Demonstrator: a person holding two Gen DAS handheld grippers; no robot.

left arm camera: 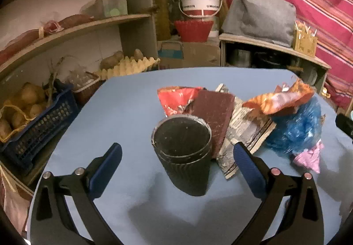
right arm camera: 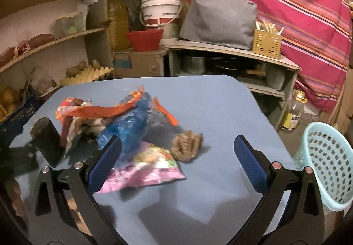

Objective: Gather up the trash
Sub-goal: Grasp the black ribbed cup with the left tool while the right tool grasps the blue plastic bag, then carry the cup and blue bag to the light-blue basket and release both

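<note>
Cup [left arm camera: 182, 152] between left claw [left arm camera: 177, 161] fingers (spread), untouched

Both wrist views look forward and down over the blue table [left arm camera: 132, 112], close in, sharing its litter pile.

Blue bag [right arm camera: 130, 126] is motion-blurred; mesh basket [right arm camera: 326, 170] at four o'clock is cut off by the edge

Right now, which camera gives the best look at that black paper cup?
The left wrist view: the black cup stands centered between the open left gripper fingers, rim and inside visible. In the right wrist view it sits small and blurred at the left edge.
</note>
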